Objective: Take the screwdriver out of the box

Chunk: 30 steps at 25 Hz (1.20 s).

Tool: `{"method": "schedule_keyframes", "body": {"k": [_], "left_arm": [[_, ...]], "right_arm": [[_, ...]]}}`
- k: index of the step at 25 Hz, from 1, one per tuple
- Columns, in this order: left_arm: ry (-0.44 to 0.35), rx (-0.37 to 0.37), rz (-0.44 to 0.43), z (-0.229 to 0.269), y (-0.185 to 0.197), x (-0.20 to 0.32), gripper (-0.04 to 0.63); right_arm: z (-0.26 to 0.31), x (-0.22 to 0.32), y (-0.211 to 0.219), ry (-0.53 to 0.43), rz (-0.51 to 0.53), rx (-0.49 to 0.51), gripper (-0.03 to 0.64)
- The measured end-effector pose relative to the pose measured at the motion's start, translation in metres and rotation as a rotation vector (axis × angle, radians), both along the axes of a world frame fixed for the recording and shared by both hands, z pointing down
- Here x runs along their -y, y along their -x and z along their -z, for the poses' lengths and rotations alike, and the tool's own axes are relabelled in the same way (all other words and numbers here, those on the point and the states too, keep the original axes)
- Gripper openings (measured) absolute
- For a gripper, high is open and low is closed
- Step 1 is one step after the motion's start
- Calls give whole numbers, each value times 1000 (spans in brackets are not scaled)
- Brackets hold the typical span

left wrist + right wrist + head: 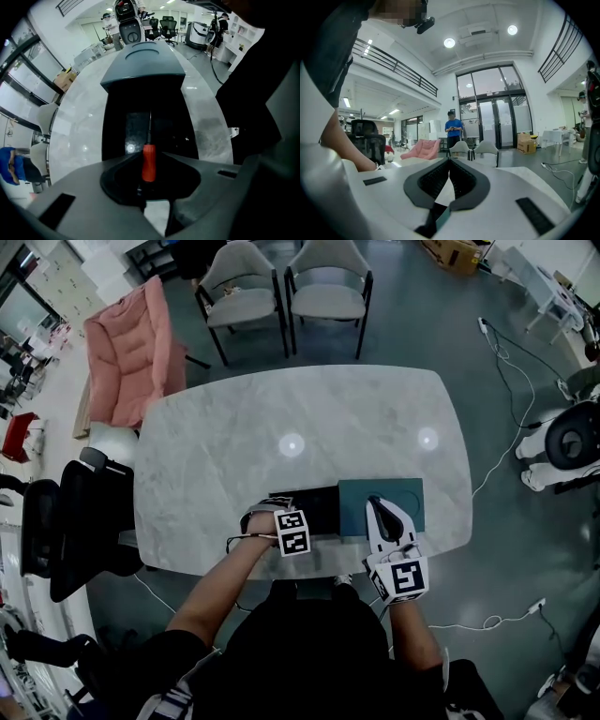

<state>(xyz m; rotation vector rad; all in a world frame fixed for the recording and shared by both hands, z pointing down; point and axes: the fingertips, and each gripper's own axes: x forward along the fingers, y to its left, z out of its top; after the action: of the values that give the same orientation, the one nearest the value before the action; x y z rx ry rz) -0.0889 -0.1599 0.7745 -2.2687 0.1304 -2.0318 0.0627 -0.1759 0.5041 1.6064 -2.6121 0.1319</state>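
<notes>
The red-handled screwdriver [148, 161] lies lengthwise inside the open black box [116, 133].

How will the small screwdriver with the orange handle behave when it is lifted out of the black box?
The small orange-handled screwdriver looks slim, so it is probably light and stiff. Its handle seems round and smooth, so it may swivel between the jaws of the left gripper. If released on the pale marble table, it would likely roll.

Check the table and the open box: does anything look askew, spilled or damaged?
Nothing stands out. The black box sits flat on the marble table with its teal lid laid beside it, and the red-handled screwdriver lies straight inside. No spill or damage shows.
</notes>
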Motion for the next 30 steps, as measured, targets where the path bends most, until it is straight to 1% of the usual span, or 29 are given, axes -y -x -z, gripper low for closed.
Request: {"method": "schedule_keyframes", "body": {"k": [7, 12, 19, 23, 26, 30], "left_arm": [[-7, -16, 44, 4, -1, 2, 100], [-59, -39, 64, 17, -2, 8, 98], [-133, -105, 143, 46, 10, 9, 97], [-181, -129, 167, 62, 18, 6, 95], [-198, -181, 206, 71, 23, -1, 93], [-257, -294, 261, 92, 25, -4, 91]], "right_arm": [[5, 2, 7, -12, 4, 5, 25], [0, 0, 12, -1, 23, 1, 25], [1, 1, 27, -6, 58, 2, 25], [5, 2, 35, -18, 77, 1, 25], [7, 1, 41, -21, 89, 1, 25], [9, 2, 48, -28, 105, -1, 25]]}}
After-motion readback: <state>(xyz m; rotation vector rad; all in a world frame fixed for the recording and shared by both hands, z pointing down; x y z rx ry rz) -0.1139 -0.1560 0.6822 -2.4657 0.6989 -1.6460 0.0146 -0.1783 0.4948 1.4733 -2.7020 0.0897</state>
